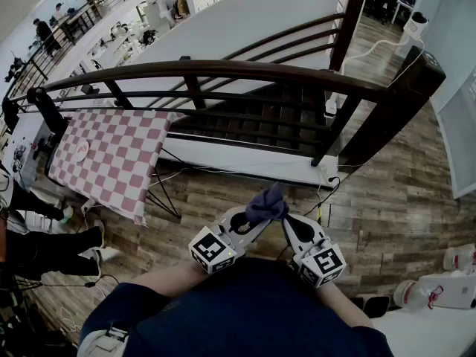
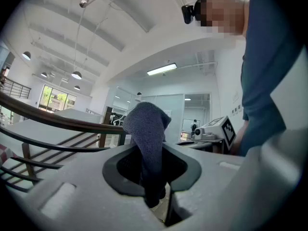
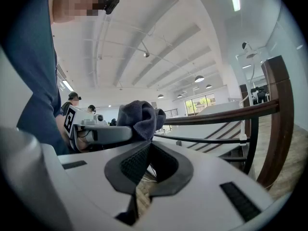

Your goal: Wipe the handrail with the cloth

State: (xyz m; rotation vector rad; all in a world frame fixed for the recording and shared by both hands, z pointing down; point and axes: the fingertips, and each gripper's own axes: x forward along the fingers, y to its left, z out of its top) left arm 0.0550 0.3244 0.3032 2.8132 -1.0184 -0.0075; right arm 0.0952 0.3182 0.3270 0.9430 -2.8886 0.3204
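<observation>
The dark wooden handrail [image 1: 223, 69] curves across the head view, well ahead of both grippers. A blue-grey cloth [image 1: 266, 203] bunches up out of my left gripper [image 1: 260, 218], which is shut on it close to my body. In the left gripper view the cloth [image 2: 147, 129] stands up between the jaws of the left gripper [image 2: 154, 186], with the handrail [image 2: 57, 121] far off at left. My right gripper [image 1: 288, 222] sits just right of the cloth, apart from it. In the right gripper view the right gripper [image 3: 144, 172] has its jaws together and empty, the cloth [image 3: 139, 117] beyond them and the handrail [image 3: 221, 114] at right.
A pink-and-white checked table [image 1: 111, 155] stands at left below the rail. A thick dark newel post [image 1: 394, 103] rises at right, with stairs [image 1: 253, 117] behind the railing. Cables cross the wooden floor [image 1: 223, 192]. White containers [image 1: 446, 288] sit at lower right.
</observation>
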